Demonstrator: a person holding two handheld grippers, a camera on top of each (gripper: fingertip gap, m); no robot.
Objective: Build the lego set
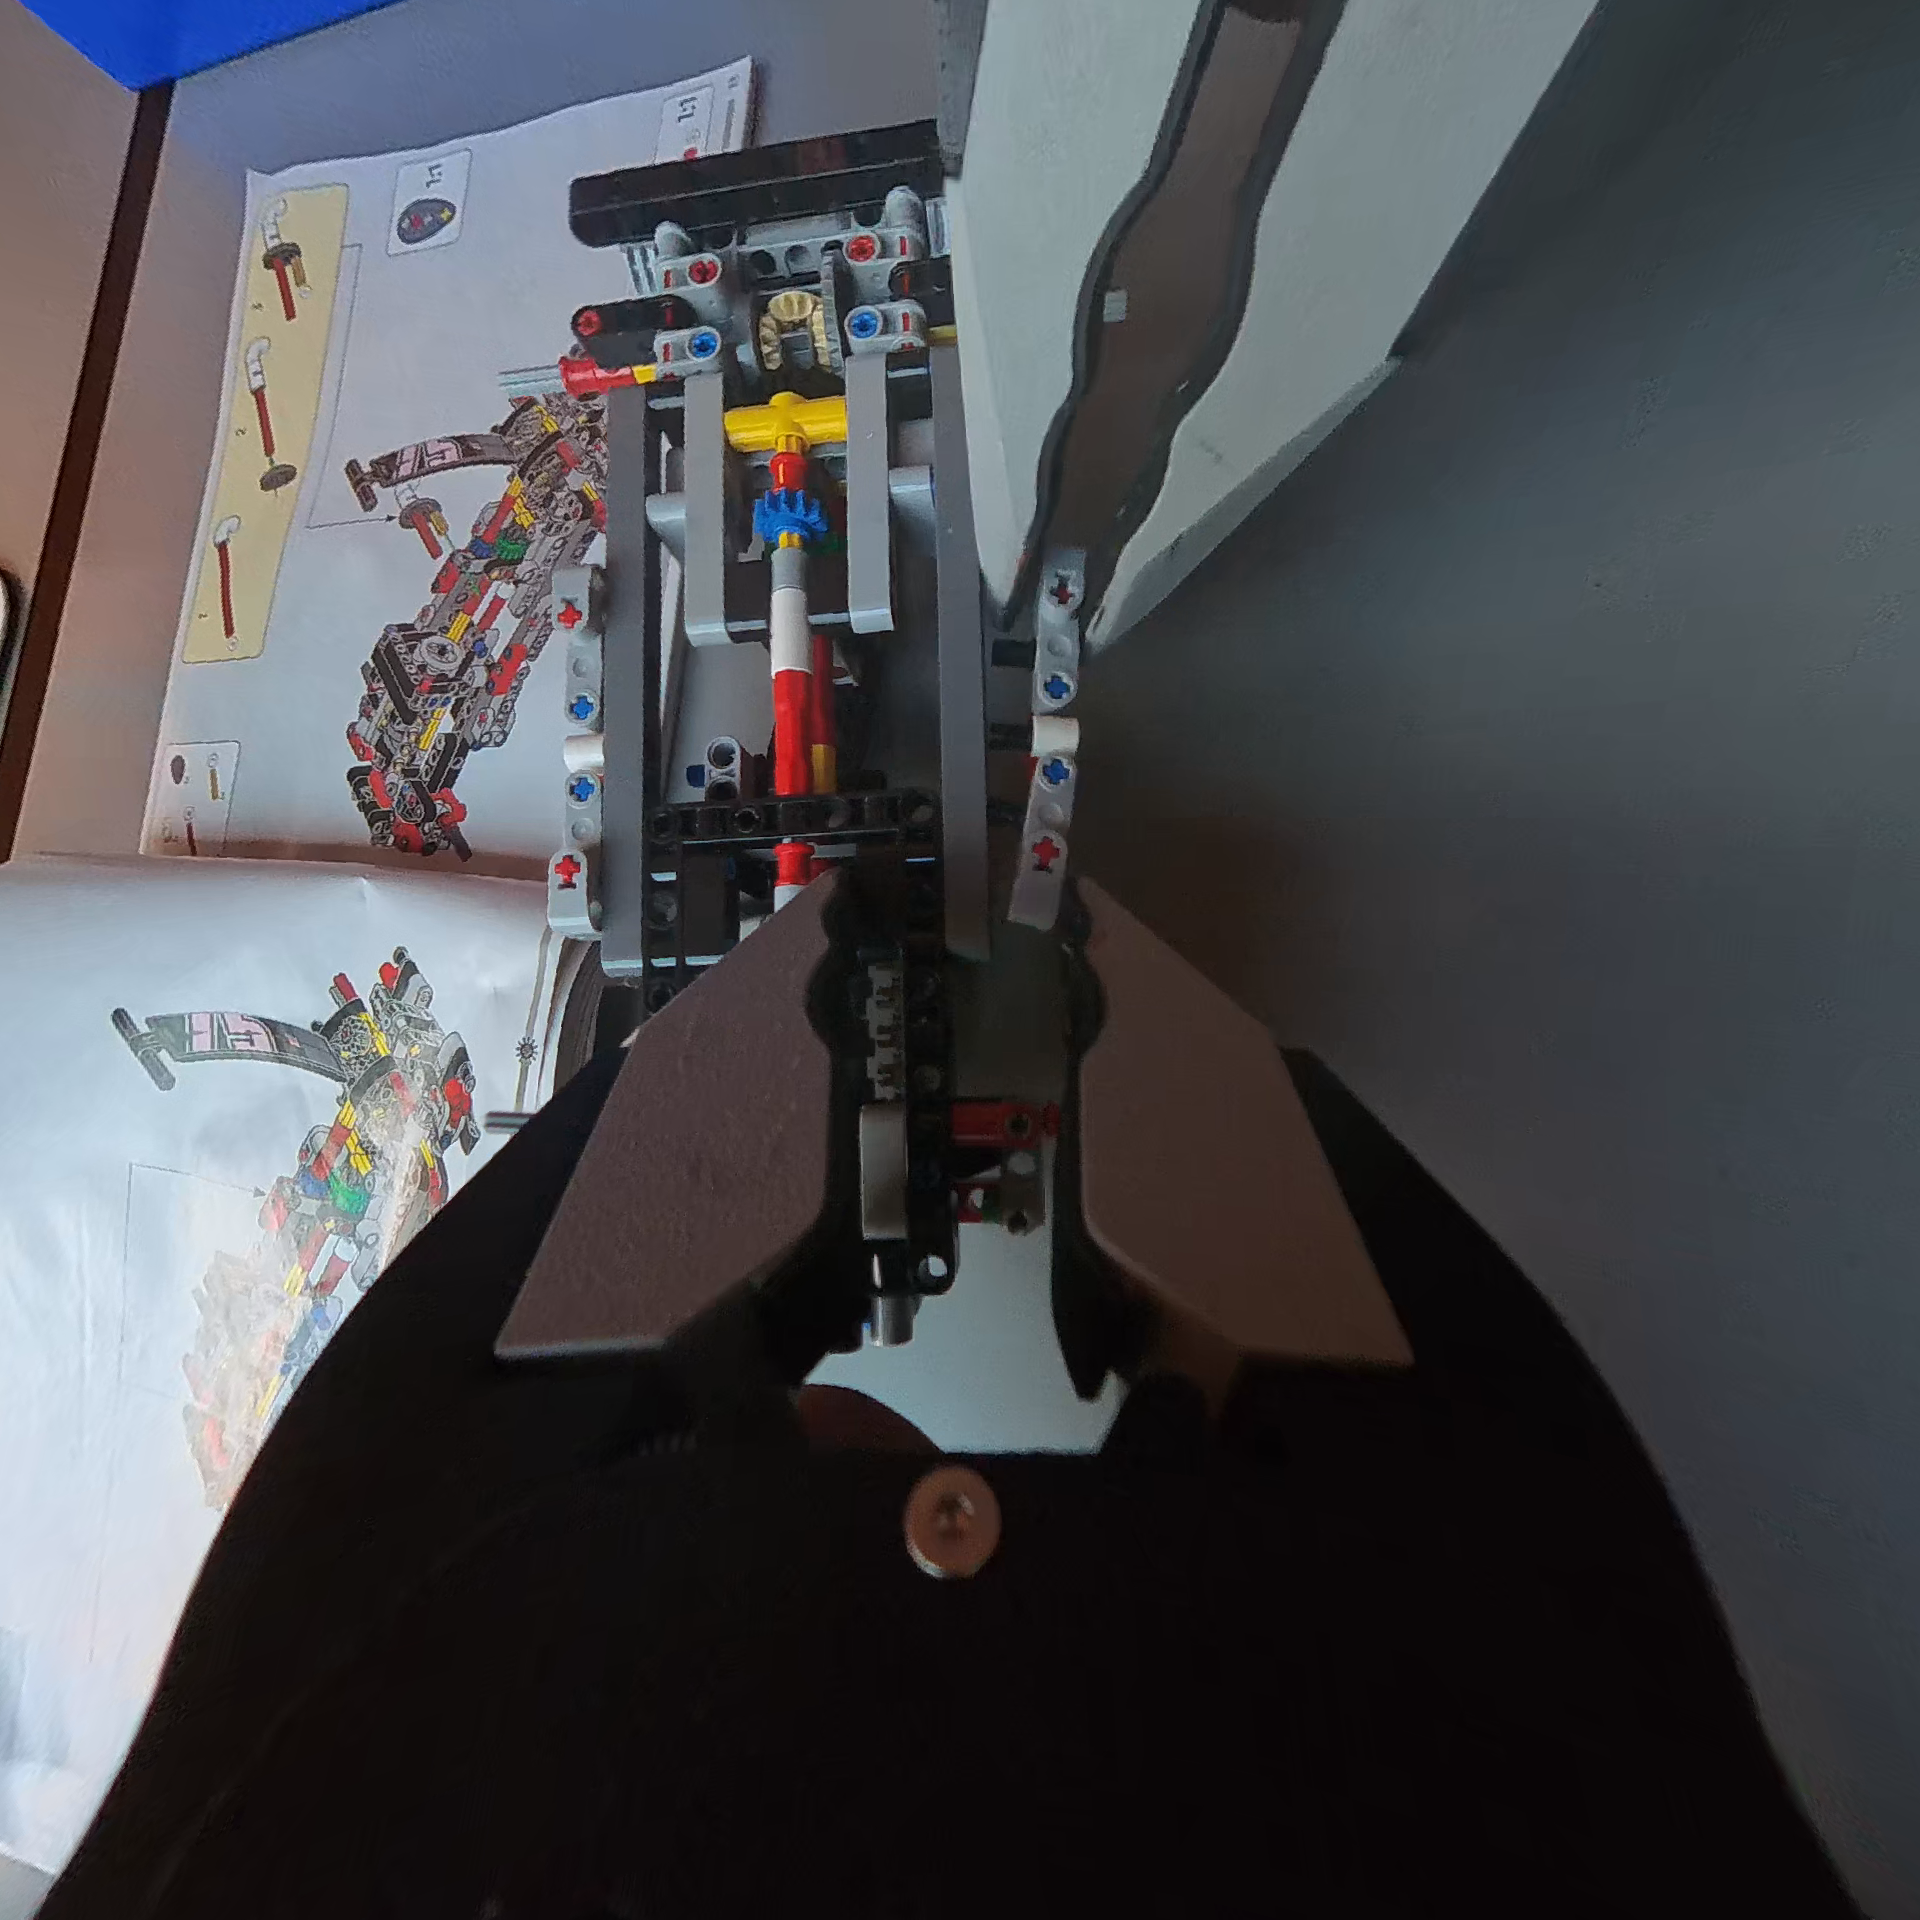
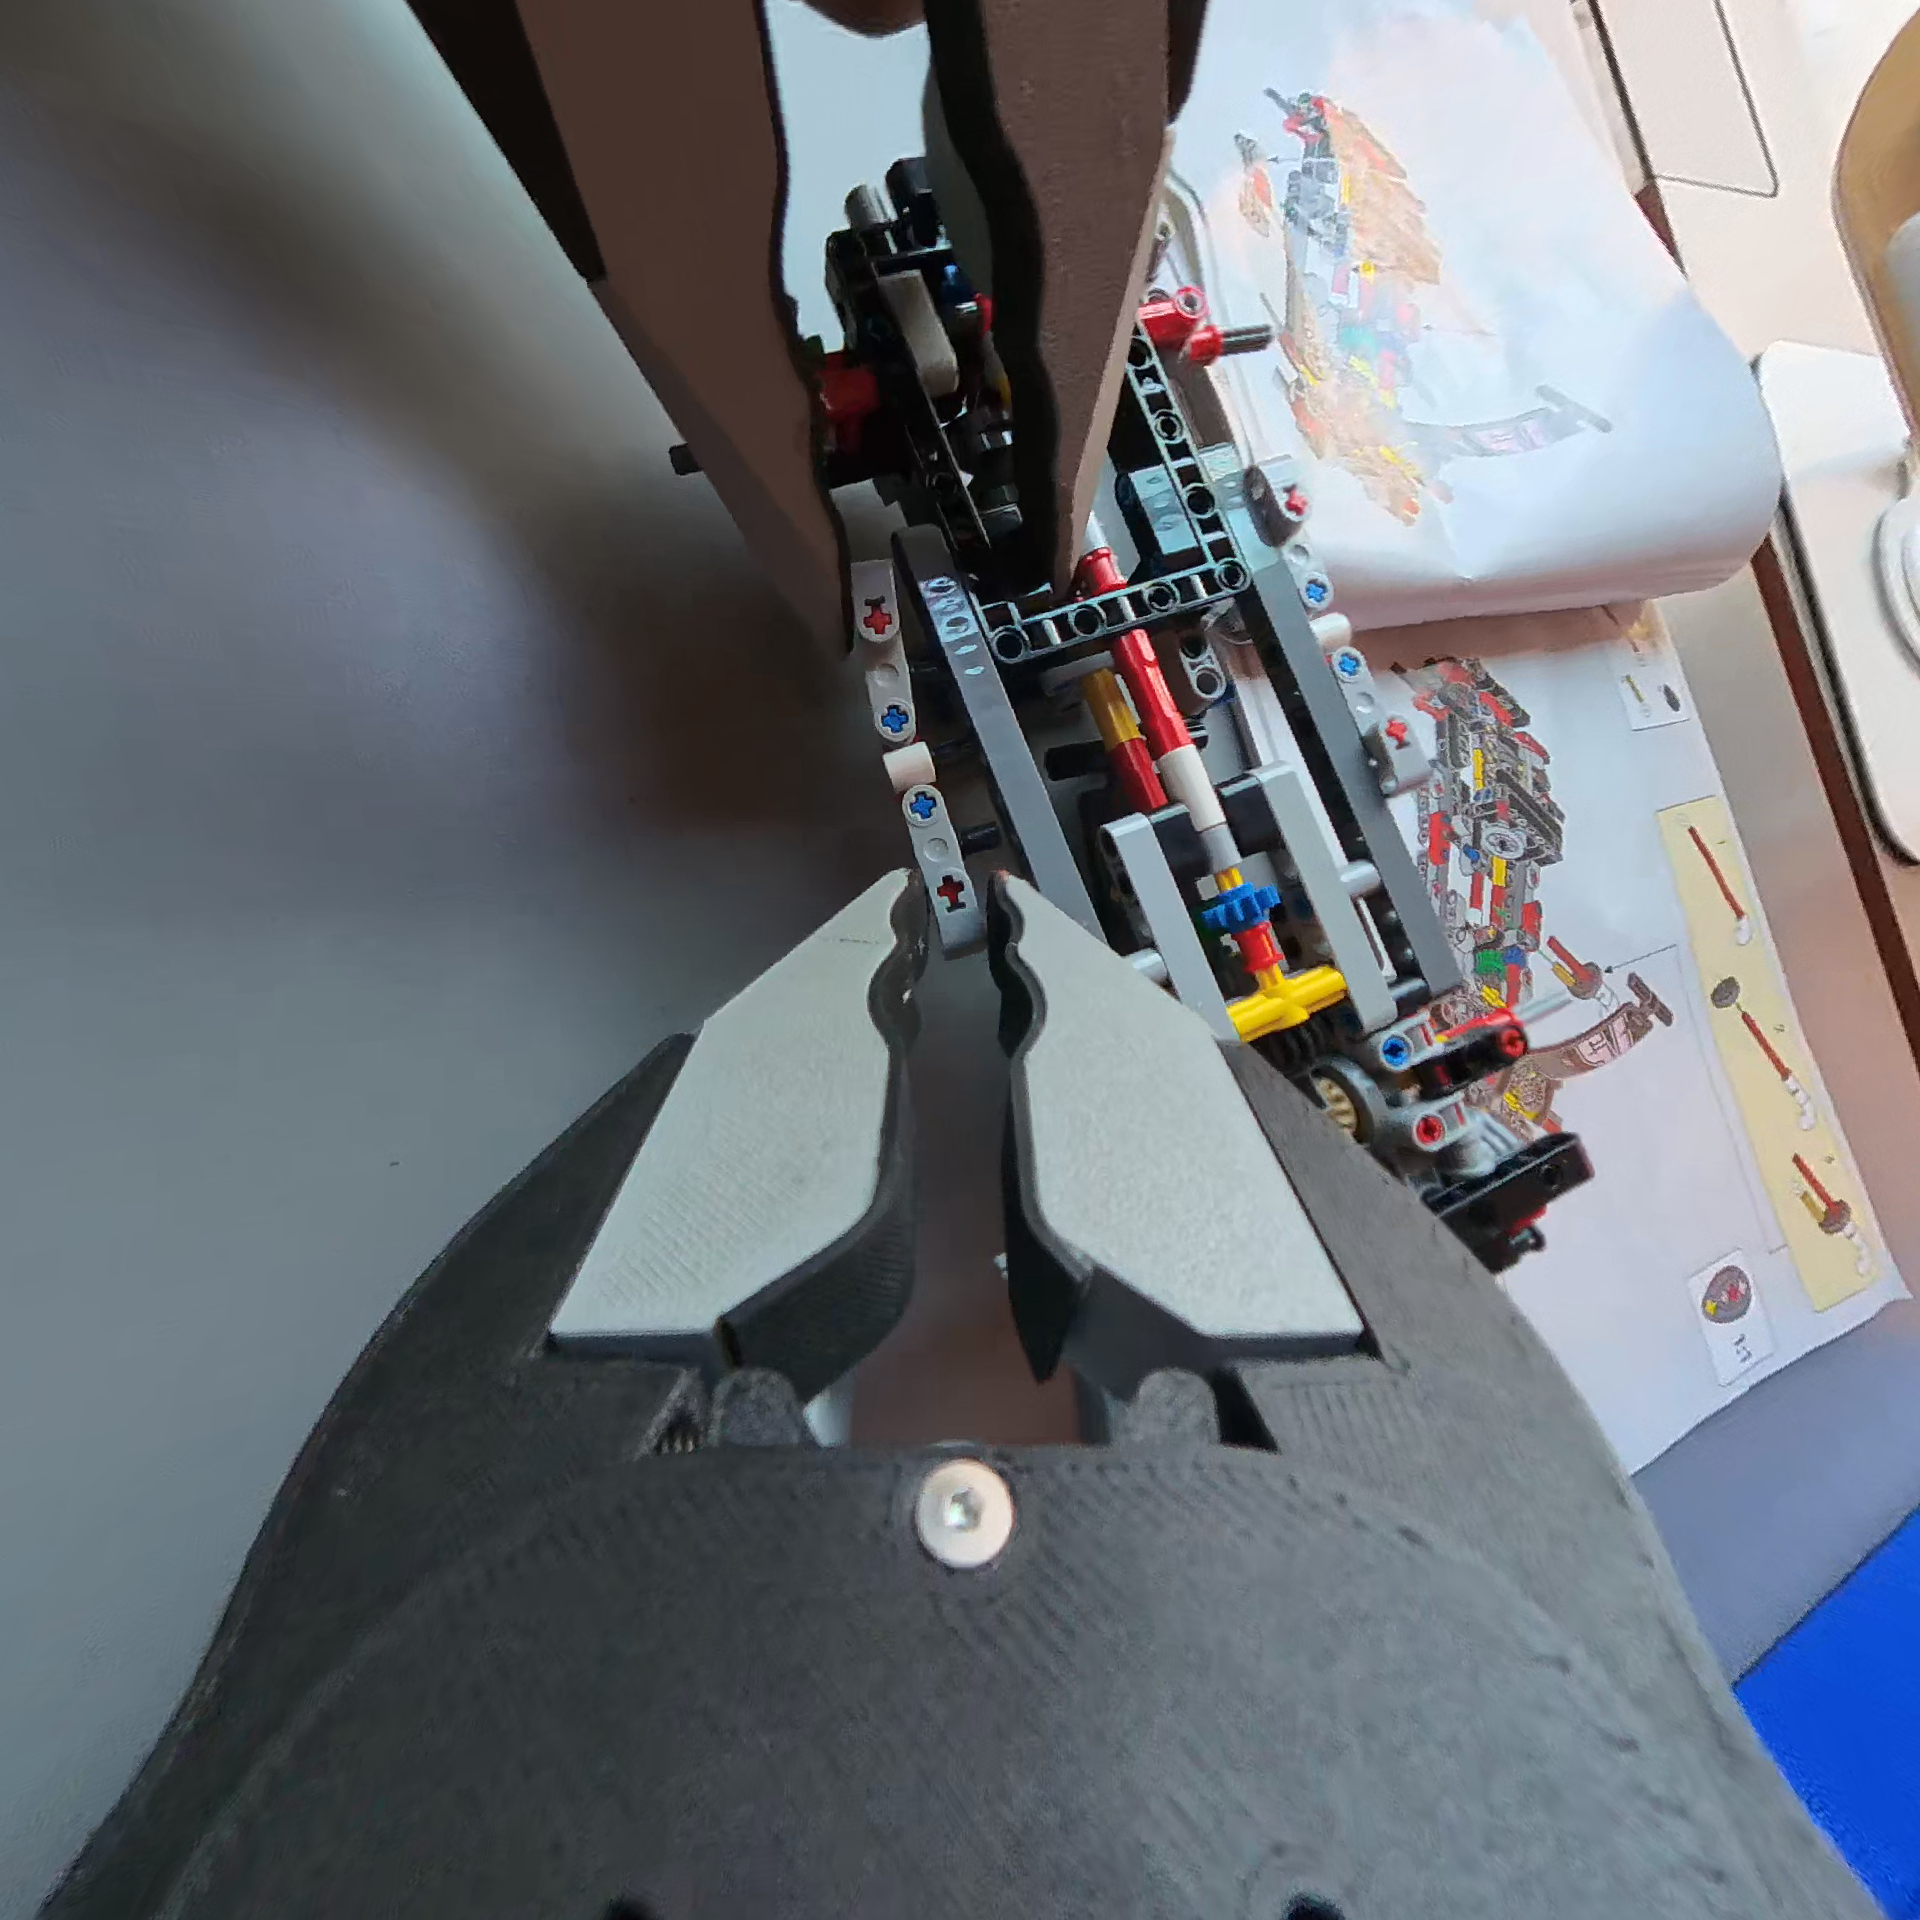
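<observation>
A toy-brick chassis [image 1: 790,623] of grey and black beams, with a red-and-white shaft, a blue gear and a yellow cross piece, lies on the grey table. My left gripper [image 1: 956,904] is shut on its black end frame [image 1: 904,1039], one finger on each side. The right wrist view shows the same grip [image 2: 951,603]. A light grey side beam [image 2: 914,748] with red and blue pins hangs along the chassis edge. My right gripper [image 2: 951,894] has its fingertips around this beam's end. A thin gap shows at one pad, so it is open. The beam also shows in the left wrist view [image 1: 1055,769].
An open instruction booklet [image 1: 364,520] lies beside the chassis and partly under it; it also shows in the right wrist view [image 2: 1558,779]. A blue sheet [image 2: 1849,1714] lies at the table's edge. The bare grey tabletop [image 2: 312,727] stretches on the other side. Across from one pair of fingers to the other is roughly 5 cm.
</observation>
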